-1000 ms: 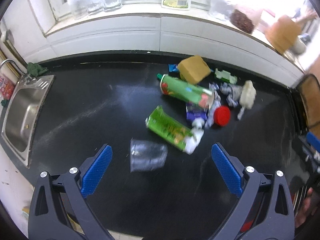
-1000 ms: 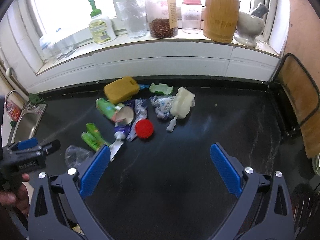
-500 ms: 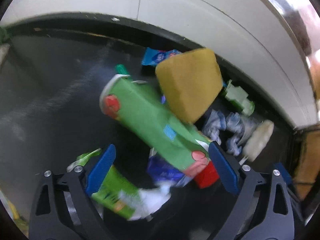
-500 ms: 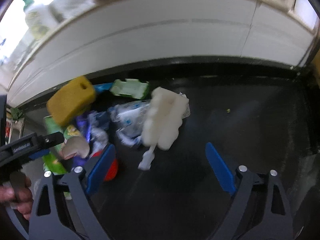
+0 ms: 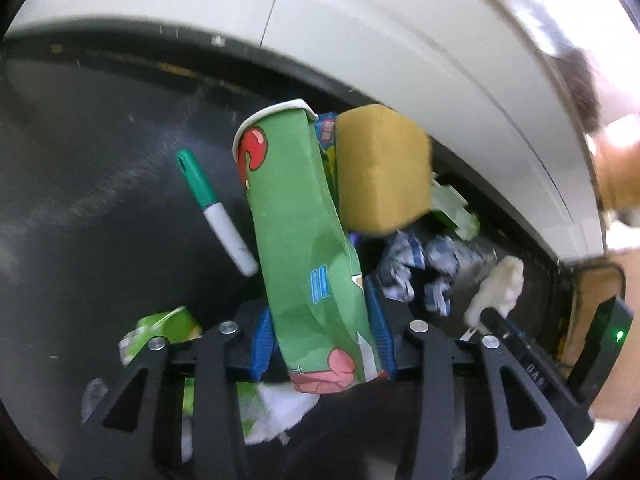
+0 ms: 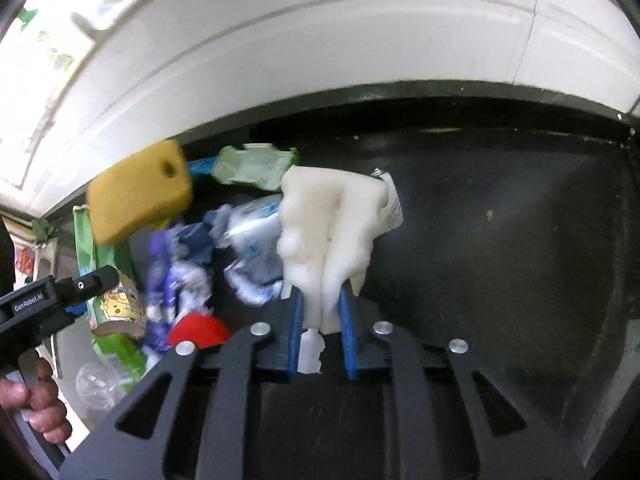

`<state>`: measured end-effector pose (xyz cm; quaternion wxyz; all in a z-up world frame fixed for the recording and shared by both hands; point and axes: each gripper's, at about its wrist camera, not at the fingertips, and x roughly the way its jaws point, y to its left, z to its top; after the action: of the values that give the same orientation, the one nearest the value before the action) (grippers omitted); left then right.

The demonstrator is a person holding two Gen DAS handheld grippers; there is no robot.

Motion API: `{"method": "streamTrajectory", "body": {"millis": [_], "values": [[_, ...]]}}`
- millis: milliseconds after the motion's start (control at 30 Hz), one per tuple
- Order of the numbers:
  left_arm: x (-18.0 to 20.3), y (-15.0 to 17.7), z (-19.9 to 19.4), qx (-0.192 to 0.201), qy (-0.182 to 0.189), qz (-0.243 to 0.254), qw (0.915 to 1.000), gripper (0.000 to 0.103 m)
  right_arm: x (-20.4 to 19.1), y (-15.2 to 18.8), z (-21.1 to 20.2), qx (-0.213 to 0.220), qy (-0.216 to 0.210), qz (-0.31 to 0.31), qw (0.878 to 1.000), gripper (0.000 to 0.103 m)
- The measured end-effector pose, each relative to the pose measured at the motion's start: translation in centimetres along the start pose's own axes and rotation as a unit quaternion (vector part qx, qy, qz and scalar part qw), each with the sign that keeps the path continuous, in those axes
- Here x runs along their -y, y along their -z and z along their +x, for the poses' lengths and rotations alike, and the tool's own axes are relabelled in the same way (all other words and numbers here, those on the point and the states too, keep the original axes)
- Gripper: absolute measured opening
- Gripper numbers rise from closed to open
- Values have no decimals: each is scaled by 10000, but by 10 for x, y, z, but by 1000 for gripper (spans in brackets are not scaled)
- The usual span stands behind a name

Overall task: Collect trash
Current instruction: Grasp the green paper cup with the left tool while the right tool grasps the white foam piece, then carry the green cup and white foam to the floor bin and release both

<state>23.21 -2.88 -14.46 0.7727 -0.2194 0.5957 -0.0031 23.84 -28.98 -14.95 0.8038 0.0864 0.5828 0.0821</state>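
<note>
My left gripper [image 5: 320, 320] is shut on a crushed green paper cup [image 5: 300, 240] with red print; the cup also shows in the right wrist view [image 6: 116, 304]. My right gripper [image 6: 322, 320] is shut on a white foam lump [image 6: 324, 224], which also shows in the left wrist view [image 5: 498, 288]. Between them on the black counter [image 6: 500, 260] lie a yellow sponge [image 5: 380, 168], crumpled blue-white wrappers [image 5: 416, 264], a red cap [image 6: 198, 330], a green-white marker [image 5: 216, 208] and a green tube [image 5: 164, 332].
A white tiled wall [image 6: 320, 60] runs behind the pile. A pale green wrapper [image 6: 252, 166] lies near the wall. A clear crushed plastic cup [image 6: 96, 384] sits at the counter's front left. A dark rack [image 5: 596, 312] stands at the right end.
Both grippers moved forward into the pile and closed: the left on the green paper cup, the right on the white foam lump. The cup now stands tilted up, uncovering the marker.
</note>
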Motion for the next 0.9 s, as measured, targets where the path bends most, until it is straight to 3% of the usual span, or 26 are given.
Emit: {"method": "streamTrajectory", "body": {"millis": [167, 300, 467, 667, 733, 900], "values": [[11, 14, -47, 162, -247, 583, 9979, 41, -12, 24, -47, 262, -18, -190, 9995, 16], [14, 44, -83, 479, -463, 1143, 9912, 41, -31, 43, -82, 476, 29, -398, 9981, 16], [-7, 80, -123, 775, -541, 1459, 9848, 41, -56, 68, -112, 668, 39, -534, 9963, 16], [-51, 123, -175, 1114, -557, 1337, 9832, 41, -116, 97, -129, 790, -110, -995, 9918, 16], [-75, 139, -192, 1280, -734, 1239, 9813, 41, -143, 106, -132, 792, -251, -1250, 9887, 16], [-163, 191, -234, 1541, -1071, 488, 9810, 41, -255, 143, -118, 554, -1013, -2328, 9657, 16]]}}
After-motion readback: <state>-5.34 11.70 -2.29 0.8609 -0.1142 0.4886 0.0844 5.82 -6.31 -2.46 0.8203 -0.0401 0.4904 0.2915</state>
